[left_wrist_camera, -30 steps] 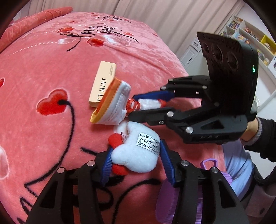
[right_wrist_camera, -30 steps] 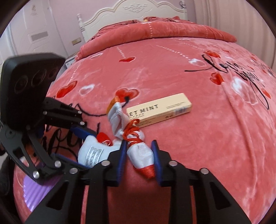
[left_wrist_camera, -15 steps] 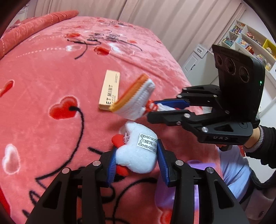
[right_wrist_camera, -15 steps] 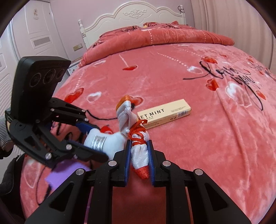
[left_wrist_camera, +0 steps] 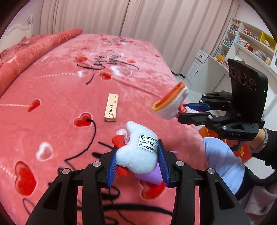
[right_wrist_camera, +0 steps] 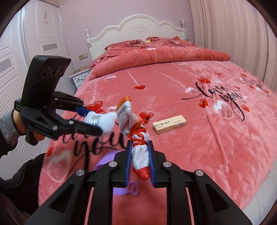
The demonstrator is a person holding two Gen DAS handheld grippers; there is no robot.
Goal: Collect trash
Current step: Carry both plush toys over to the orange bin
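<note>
My left gripper (left_wrist_camera: 136,161) is shut on a white plush shoe with red trim and a woven label (left_wrist_camera: 138,148), held above the pink bedspread; the same shoe shows in the right wrist view (right_wrist_camera: 102,120). My right gripper (right_wrist_camera: 139,163) is shut on a small white fabric boot with red laces and an orange cuff (right_wrist_camera: 136,135), lifted off the bed; it also shows in the left wrist view (left_wrist_camera: 171,103). A tan "MINT" box (left_wrist_camera: 111,109) lies flat on the bed beyond both grippers, also seen in the right wrist view (right_wrist_camera: 169,123).
A purple container (right_wrist_camera: 119,183) sits low under the grippers, mostly hidden. A rolled red quilt (right_wrist_camera: 155,53) lies by the white headboard (right_wrist_camera: 136,32). White cabinets and shelves (left_wrist_camera: 242,45) stand beyond the bed's foot. Curtains (left_wrist_camera: 121,15) line the far wall.
Both grippers have risen off the bedspread with their toys and drawn back toward the bed's edge. The tan box stays on the bed, now farther away.
</note>
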